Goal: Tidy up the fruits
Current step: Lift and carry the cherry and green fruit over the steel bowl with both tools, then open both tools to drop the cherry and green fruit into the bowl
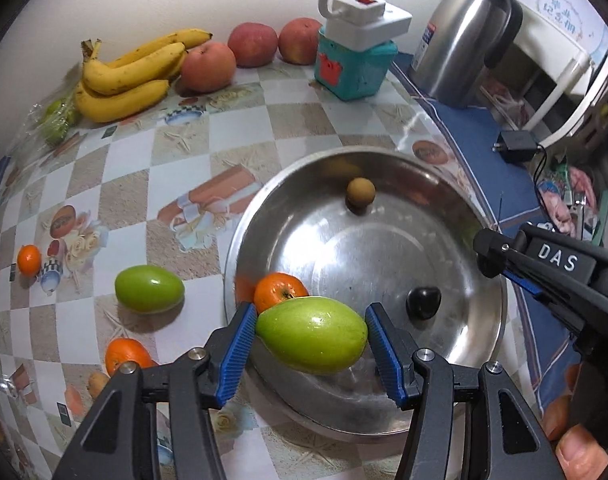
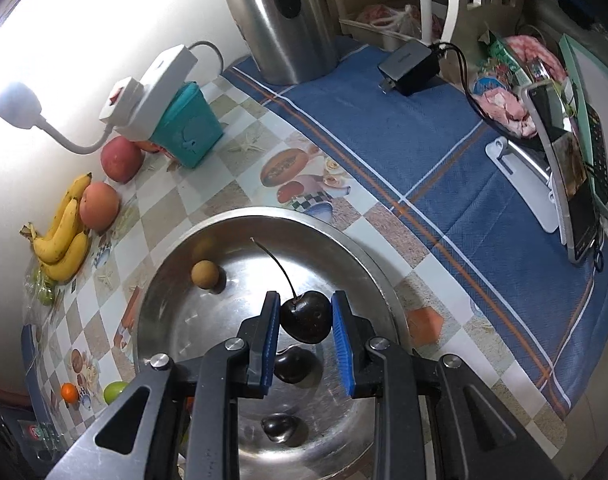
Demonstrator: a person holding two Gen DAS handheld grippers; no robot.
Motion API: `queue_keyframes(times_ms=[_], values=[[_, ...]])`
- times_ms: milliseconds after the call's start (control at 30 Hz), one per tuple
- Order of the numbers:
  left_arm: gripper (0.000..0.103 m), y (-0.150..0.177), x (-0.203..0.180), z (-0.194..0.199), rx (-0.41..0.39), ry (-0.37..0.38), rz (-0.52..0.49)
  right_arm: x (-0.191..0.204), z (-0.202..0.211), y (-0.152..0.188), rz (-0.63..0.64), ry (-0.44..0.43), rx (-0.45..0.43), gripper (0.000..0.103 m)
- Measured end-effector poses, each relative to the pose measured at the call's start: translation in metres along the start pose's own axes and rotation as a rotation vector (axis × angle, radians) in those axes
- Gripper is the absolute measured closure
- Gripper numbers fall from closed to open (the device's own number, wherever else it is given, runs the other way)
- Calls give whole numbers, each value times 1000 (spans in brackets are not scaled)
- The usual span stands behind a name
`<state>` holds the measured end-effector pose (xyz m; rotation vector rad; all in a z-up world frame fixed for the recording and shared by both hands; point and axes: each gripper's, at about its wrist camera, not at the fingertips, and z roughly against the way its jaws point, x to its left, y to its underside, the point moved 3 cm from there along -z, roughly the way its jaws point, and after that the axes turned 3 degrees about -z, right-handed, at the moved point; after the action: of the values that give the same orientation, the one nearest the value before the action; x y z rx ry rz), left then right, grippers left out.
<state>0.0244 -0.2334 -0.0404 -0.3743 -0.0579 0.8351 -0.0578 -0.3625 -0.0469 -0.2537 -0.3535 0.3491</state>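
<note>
The table [image 1: 115, 184] in front of you wears a checked, picture-printed cover against a pale wall, with a steel bowl [image 1: 492, 344] standing near its blue-striped edge. Your left gripper [image 1: 310, 344] is clamped on a green oval fruit [image 1: 312, 334], end to end between the blue pads, held over the near rim of the bowl. Your right gripper [image 2: 306, 320] is closed on a dark cherry [image 2: 306, 320], its stem curving up and away, above the bowl's floor.

Only the left view shows you what lies on the table on the bowl's left side: a second green fruit [image 1: 149, 289], a small orange [image 1: 29, 259] farther out, another orange [image 1: 125, 356] beside your left finger, and an orange [image 1: 279, 290] inside the bowl, just behind the held fruit. It also catches your right gripper coming in from the right edge, and a fingertip [image 1: 580, 456] low at the corner.

Only the right view shows you a phone on a stand [image 2: 560, 184] at the far right. Both views show the brown round fruit [image 2: 204, 275] in the bowl, the loose cherry [image 1: 423, 302] there, the bananas [image 1: 127, 76], the apples [image 1: 207, 66] and the kettle [image 2: 279, 16].
</note>
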Motion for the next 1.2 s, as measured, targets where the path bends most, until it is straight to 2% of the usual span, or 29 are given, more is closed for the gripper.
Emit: queue_keyframes(times_ms=[533, 1033, 1100, 1200], values=[[43, 8, -7, -19, 62, 3, -15, -3, -32, 6, -21, 25, 71, 76], [43, 11, -1, -29, 87, -5, 1, -5, -39, 7, -20, 51, 94, 75], [43, 11, -1, -29, 89, -5, 1, -4, -39, 7, -18, 54, 94, 73], [43, 11, -2, -31, 92, -6, 1, -4, -37, 6, -17, 54, 89, 59]])
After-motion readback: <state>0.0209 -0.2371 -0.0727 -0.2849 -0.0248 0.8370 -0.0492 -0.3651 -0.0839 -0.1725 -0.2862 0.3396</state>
